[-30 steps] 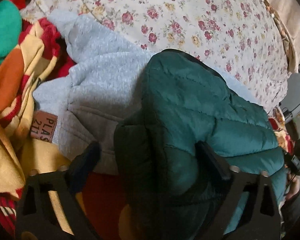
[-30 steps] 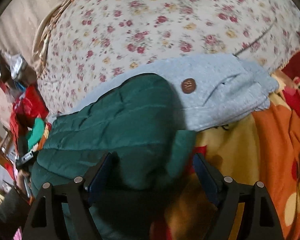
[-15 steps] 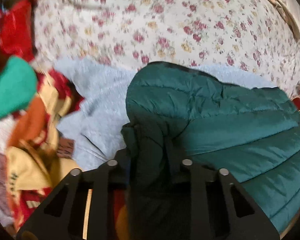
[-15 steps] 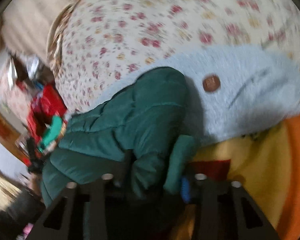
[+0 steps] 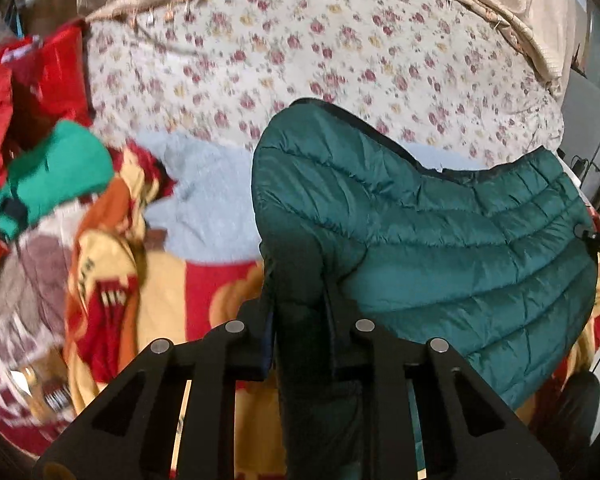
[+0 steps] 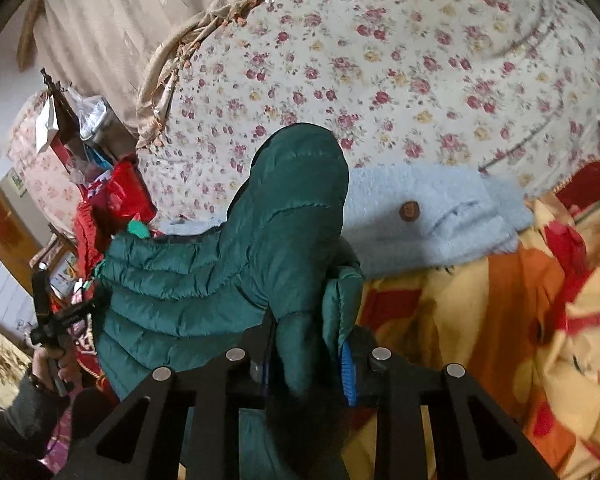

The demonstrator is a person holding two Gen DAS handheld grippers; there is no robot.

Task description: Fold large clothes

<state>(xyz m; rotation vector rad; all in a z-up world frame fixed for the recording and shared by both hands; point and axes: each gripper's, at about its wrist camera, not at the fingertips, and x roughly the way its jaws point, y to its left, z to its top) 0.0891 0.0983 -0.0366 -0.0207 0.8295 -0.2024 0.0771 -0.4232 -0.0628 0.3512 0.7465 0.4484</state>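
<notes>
The left gripper point(image 5: 300, 304) has its fingers closed tight on a dark fold of the green quilted jacket point(image 5: 440, 240). From this grip the jacket spreads to the right, lifted above the bed, its stitched rows running across. The right gripper point(image 6: 306, 344) is also clenched on the same jacket point(image 6: 228, 264), holding a bunched edge where the lighter green lining shows beside a blue pad on the fingers point(image 6: 348, 368). The jacket hangs between the two grippers, over the yellow, red and orange blanket point(image 6: 480, 320). Behind it a light blue fleece garment point(image 6: 428, 216) lies folded on the floral bedsheet point(image 6: 380, 60). A heap of red and green clothes point(image 5: 52, 168) is at the left of the bed.
</notes>
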